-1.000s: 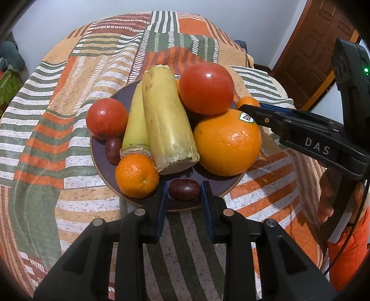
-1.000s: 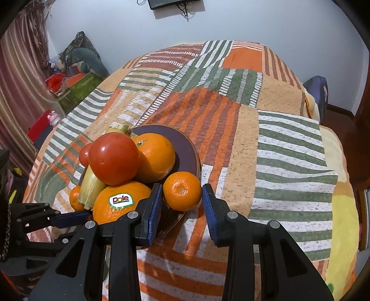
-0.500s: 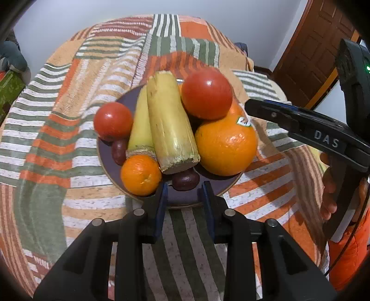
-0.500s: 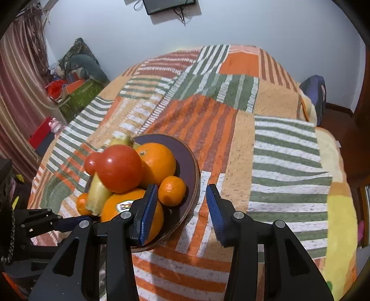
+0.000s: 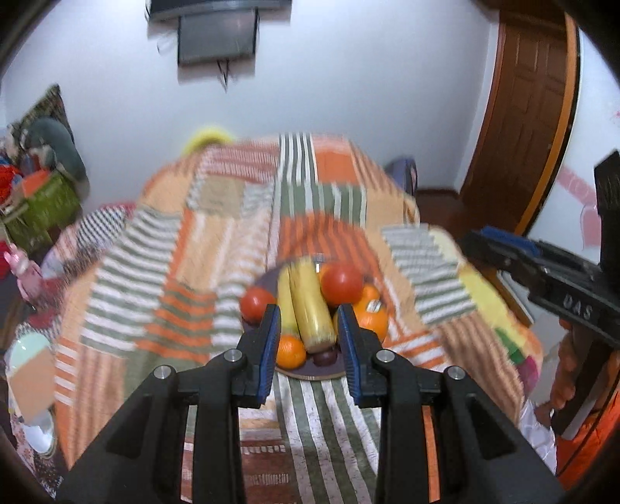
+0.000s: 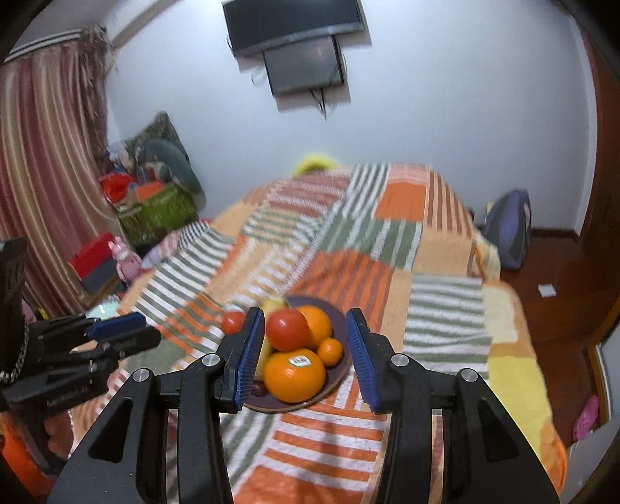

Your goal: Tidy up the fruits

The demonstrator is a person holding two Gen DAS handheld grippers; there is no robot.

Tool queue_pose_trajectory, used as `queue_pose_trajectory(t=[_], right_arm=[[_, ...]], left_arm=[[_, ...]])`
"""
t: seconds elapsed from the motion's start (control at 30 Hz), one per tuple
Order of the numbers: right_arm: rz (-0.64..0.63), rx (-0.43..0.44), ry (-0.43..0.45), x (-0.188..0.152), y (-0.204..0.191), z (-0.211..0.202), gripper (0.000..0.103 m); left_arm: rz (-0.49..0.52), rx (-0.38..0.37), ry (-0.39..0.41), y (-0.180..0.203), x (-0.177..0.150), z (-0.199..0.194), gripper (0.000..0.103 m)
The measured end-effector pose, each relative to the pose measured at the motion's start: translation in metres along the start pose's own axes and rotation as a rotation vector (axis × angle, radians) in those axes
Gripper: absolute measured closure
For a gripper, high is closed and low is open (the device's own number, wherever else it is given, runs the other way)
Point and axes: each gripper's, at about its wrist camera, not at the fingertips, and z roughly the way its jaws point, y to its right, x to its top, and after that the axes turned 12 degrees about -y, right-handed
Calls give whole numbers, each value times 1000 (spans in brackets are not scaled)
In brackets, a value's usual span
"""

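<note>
A dark plate (image 5: 306,375) on the striped bedspread holds the fruit: a large banana (image 5: 312,310), two red tomatoes (image 5: 341,286), a big stickered orange (image 6: 294,374), a small orange (image 5: 290,352) and a dark plum (image 5: 324,357). The plate also shows in the right wrist view (image 6: 337,384). My left gripper (image 5: 310,337) is open and empty, held well back above the plate's near edge. My right gripper (image 6: 304,349) is open and empty, raised back from the plate. Each gripper shows in the other's view.
The bed is covered by an orange, green and white striped blanket (image 6: 407,248). A TV (image 6: 294,27) hangs on the far wall. Boxes and clutter (image 6: 155,201) stand at the left by a curtain. A brown door (image 5: 523,116) is at the right.
Both grippers have pulled back and up from the plate, so the fruit looks much smaller. The small orange by the right gripper now lies on the plate. Both jaws have opened wider.
</note>
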Motion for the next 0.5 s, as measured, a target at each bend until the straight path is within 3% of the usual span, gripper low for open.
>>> queue_pose_trajectory(t=[0.17, 0.37, 0.5], right_arm=[[-37, -16, 129, -1, -25, -52, 63], [-57, -32, 267, -9, -50, -98, 54], [-60, -41, 327, -14, -60, -113, 49]], left_arm=[[9, 45, 169, 6, 0, -64, 72], [-9, 43, 318, 10, -8, -123, 62], [4, 60, 407, 16, -15, -151, 41]])
